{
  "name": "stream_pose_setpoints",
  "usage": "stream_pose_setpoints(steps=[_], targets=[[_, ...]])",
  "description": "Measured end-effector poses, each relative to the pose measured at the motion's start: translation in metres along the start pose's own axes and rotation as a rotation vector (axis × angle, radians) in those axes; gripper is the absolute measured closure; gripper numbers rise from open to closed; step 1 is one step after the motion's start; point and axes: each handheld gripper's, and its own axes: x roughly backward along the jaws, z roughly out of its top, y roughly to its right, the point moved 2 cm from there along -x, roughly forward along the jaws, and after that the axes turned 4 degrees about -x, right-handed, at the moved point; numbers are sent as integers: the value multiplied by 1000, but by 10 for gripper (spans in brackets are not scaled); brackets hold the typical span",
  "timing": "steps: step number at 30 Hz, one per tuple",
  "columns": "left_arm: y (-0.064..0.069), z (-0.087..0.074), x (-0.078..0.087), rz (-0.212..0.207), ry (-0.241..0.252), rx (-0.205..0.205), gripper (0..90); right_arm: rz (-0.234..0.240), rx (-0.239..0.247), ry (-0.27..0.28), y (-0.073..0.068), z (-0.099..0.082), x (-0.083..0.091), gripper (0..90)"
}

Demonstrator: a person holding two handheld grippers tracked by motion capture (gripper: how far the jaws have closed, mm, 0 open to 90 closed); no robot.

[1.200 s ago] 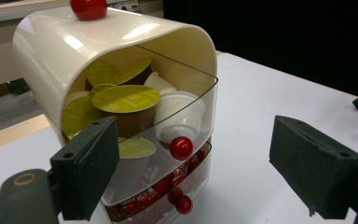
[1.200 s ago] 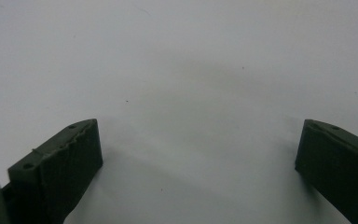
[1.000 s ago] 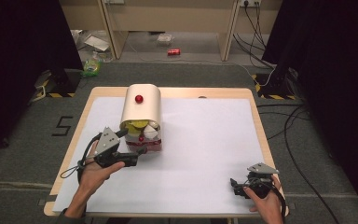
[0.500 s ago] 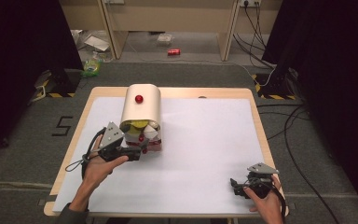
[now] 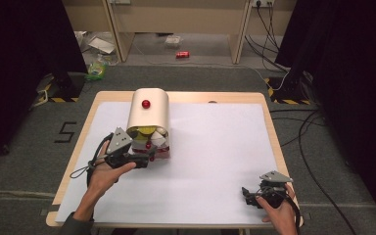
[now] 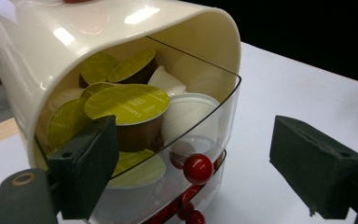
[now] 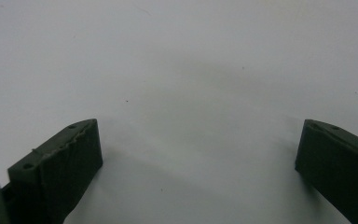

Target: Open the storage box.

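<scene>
A cream capsule holder with a red knob holds olive-green-lidded brown capsules and white ones.

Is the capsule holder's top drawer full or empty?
Full: the capsule holder has its clear drawer heaped with green-lidded and white coffee capsules.

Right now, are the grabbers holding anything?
No, nothing is held. The left gripper has open jaws in front of the capsule box, near its red knob. The right gripper is open over the white table.
</scene>
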Motion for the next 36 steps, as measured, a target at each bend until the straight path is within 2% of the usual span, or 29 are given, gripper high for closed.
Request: stream_pose_setpoints(steps=[6,14,20,36], targets=[[3,-1,2,1,-5,-3,154,0,0,0,0,0,0,8],[7,-2,8,-18,-15,3,154,0,0,0,0,0,0,8],[12,-6,16,-40,-1,15,154,0,0,0,0,0,0,8],[21,-13,24,-39,14,4,154,0,0,0,0,0,0,8]])
